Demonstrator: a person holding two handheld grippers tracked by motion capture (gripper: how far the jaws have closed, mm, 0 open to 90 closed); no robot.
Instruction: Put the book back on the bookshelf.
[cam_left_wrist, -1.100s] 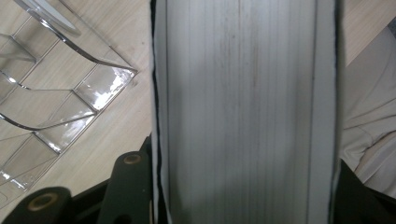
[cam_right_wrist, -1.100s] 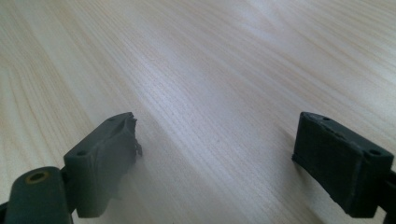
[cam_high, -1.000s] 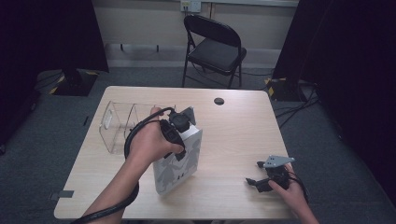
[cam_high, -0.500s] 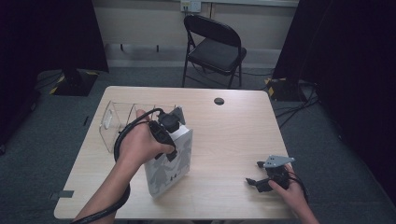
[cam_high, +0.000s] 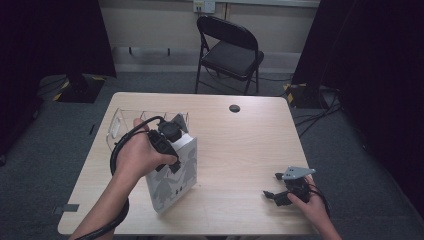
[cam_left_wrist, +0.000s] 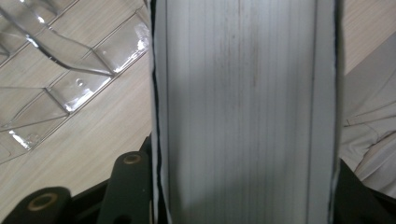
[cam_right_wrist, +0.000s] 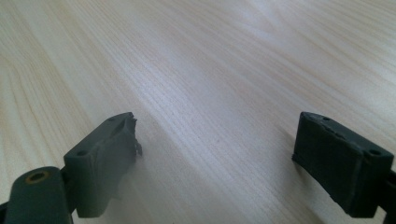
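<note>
A thick white book (cam_high: 172, 182) with grey figures on its cover stands upright and a little tilted on the wooden table (cam_high: 240, 150). My left gripper (cam_high: 171, 149) comes down on its top edge and is shut on it. In the left gripper view the book's page edges (cam_left_wrist: 243, 107) run between the two jaws, one jaw on each cover. A clear plastic rack (cam_high: 120, 125) with dividers stands just behind and left of the book, and its clear dividers (cam_left_wrist: 60, 70) lie to the left. My right gripper (cam_high: 272, 195) rests near the front right edge, open, with bare wood between its fingertips (cam_right_wrist: 215, 149).
A small black round cap (cam_high: 234, 108) lies near the table's far edge. A black folding chair (cam_high: 230, 50) stands behind the table. Bare wood stretches between the book and the right gripper. Cables lie on the floor at the right.
My left hand has carried the book to the left, closer to the clear rack. The right gripper has stayed where it was.
</note>
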